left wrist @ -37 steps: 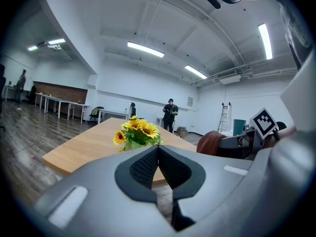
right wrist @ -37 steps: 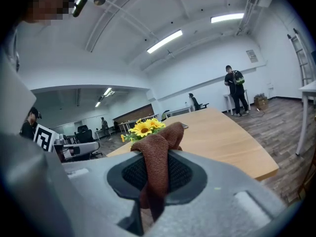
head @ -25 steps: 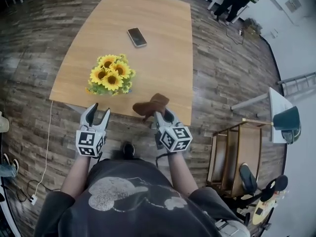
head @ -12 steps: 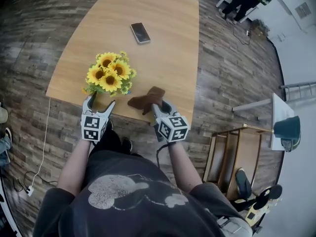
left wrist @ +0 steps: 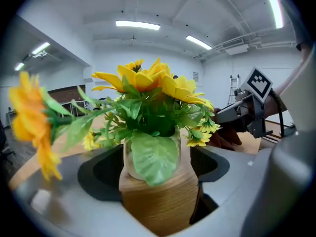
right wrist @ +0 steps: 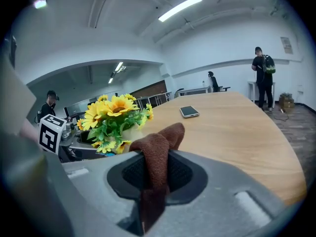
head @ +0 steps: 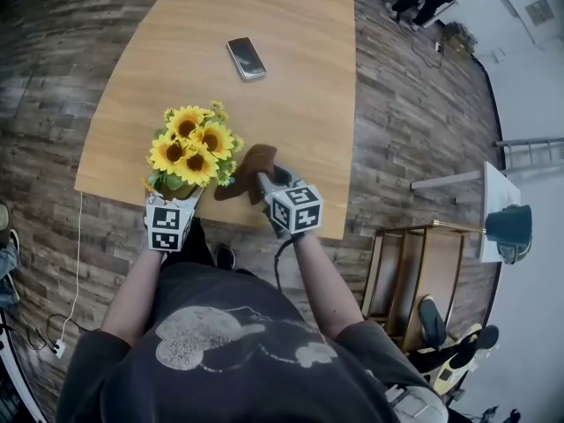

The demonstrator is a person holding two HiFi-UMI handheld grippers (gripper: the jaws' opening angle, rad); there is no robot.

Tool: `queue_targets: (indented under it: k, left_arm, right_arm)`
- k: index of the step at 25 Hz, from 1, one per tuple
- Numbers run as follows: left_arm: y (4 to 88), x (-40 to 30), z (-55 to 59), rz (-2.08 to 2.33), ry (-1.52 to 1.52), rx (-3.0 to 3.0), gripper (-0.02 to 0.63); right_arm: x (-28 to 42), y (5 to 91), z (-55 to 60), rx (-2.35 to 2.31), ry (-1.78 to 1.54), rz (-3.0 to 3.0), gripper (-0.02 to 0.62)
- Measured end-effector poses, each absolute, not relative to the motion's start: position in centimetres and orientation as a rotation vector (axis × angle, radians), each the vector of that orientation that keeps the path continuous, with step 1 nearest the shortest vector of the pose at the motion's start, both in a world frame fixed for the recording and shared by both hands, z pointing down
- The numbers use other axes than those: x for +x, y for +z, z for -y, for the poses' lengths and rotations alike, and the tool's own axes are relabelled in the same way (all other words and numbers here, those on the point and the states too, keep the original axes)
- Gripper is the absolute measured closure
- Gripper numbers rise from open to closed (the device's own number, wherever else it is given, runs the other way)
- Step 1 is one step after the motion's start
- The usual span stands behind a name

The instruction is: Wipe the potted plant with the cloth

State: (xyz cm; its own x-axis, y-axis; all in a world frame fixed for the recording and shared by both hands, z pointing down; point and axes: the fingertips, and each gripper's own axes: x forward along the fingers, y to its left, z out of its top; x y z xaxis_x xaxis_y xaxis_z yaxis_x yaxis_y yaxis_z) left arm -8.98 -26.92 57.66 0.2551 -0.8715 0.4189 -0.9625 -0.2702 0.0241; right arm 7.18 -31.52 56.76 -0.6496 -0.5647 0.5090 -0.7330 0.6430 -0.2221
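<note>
The potted plant (head: 189, 148) is stood by the table's (head: 291, 86) near edge, toward its left corner, sunflowers upright. The left claw (head: 173, 194) is set round the plant's base. In the left gripper view the woven pot (left wrist: 160, 201) is seen between the two jaws, with dark gaps left on either side, so it is not squeezed. The jaws have just been opened wider, and the claw is released with nothing grasped.

The right claw (head: 267, 181) is clenched on the brown cloth (right wrist: 157, 154). One fold is pinched between the pads and the rest is humped up above them. The cloth is held just right of the flowers, close to the leaves; whether they are touched cannot be told.

A phone (head: 246, 58) is laid further along the table, well apart from the plant. A person (right wrist: 263, 75) is seen standing beyond the table's far end.
</note>
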Motion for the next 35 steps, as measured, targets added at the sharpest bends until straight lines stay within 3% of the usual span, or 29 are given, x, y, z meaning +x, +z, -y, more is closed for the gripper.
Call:
queue_targets:
  k: [3,7,16,35]
  left_arm:
    - [58.3,-8.8,27.5,1.651,0.484,2.272,0.137]
    - [58.3,-9.1,28.0,1.636,0.483,2.278,0.184]
    - [58.3,-9.2,27.9,1.596,0.477,2.324,0.187]
    - [58.4,-8.9,27.0,1.576,0.488,2.327,0.189]
  right_arm:
    - [5.4,57.6,33.1,0.956,0.556,2.450,0.546]
    - [2.8,58.1,35.1,0.872,0.541,2.464,0.546]
    - [-1.8,58.8,36.6,0.798,0.576,2.506,0.546]
    - [-2.4,58.3,28.0,0.652,0.623,2.579,0.546]
